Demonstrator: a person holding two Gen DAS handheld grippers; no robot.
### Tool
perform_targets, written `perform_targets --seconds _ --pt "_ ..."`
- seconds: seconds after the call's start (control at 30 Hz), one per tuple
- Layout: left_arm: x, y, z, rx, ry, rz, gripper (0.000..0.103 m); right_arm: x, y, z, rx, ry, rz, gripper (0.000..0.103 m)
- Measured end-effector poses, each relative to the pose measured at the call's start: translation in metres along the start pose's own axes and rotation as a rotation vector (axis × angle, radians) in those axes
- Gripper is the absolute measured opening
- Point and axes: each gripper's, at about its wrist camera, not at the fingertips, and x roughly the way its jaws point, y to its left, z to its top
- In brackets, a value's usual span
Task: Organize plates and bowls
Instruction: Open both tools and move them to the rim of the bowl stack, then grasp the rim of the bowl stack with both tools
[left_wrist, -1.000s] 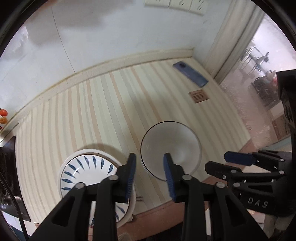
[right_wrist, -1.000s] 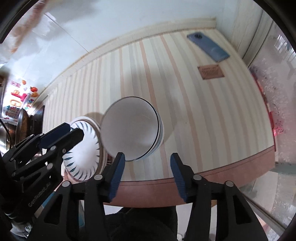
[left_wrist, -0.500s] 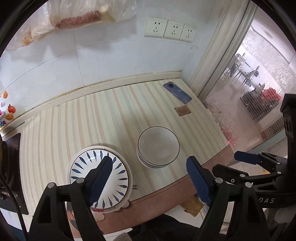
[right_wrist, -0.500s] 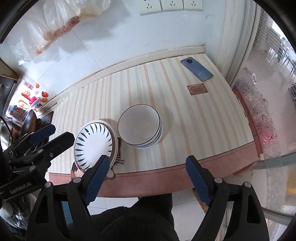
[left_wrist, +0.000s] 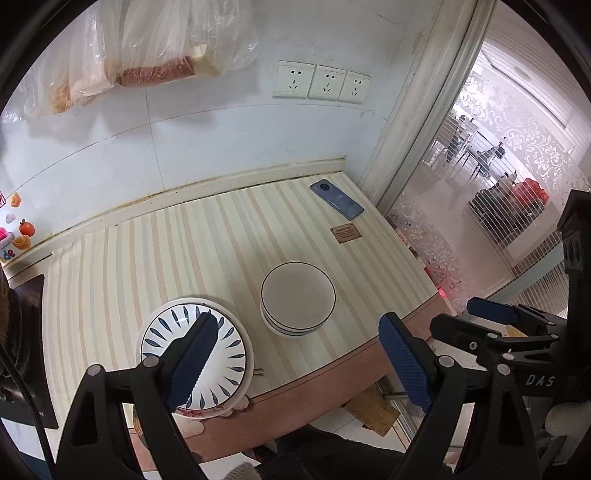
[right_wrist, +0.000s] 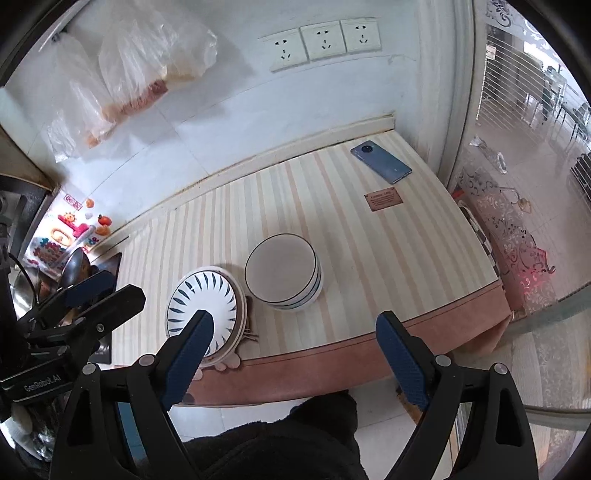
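Note:
A stack of white bowls with dark rims (left_wrist: 297, 303) (right_wrist: 281, 274) stands near the front of the striped table (left_wrist: 207, 243) (right_wrist: 362, 236). To its left sits a stack of plates with a blue leaf-patterned plate on top (left_wrist: 221, 363) (right_wrist: 202, 307), overhanging the table's front edge. My left gripper (left_wrist: 295, 360) is open and empty, held high above and in front of the table. Level with it, my right gripper (right_wrist: 293, 356) also hangs open and empty. Each gripper shows at the edge of the other's view.
A blue phone (left_wrist: 337, 199) (right_wrist: 381, 161) and a small brown card (left_wrist: 345, 233) (right_wrist: 383, 199) lie at the table's far right. Wall sockets (left_wrist: 321, 85) and hanging plastic bags (left_wrist: 147, 51) are on the tiled wall behind. A frosted glass door (left_wrist: 491, 206) stands right.
Both grippers have opened wide and pulled up and back from the table. The bowls and plates now look smaller and farther below, unmoved.

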Motion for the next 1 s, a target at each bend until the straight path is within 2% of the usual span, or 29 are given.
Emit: perform_targets --seconds 0.17,0.33,0.47,0.73,1.0 --pt "0.015 0.004 0.005 -0.003 0.006 0.017 0.089 0.016 -0.012 0.01 0.031 0.019 0.014 0.092" --pt "0.053 0.014 0.018 0.0 0.042 0.032 0.089 0.054 -0.028 0.021 0.067 0.059 0.065 0.092" --pt "0.102 0.031 0.03 -0.035 0.131 0.02 0.089 0.103 -0.04 0.031 0.089 0.121 0.098 0.092" --pt "0.208 0.057 0.038 -0.082 0.35 -0.012 0.075 0.201 -0.066 0.037 0.175 0.268 0.156 0.092" --pt "0.269 0.066 0.033 -0.116 0.474 -0.075 0.073 0.269 -0.078 0.033 0.257 0.368 0.218 0.092"
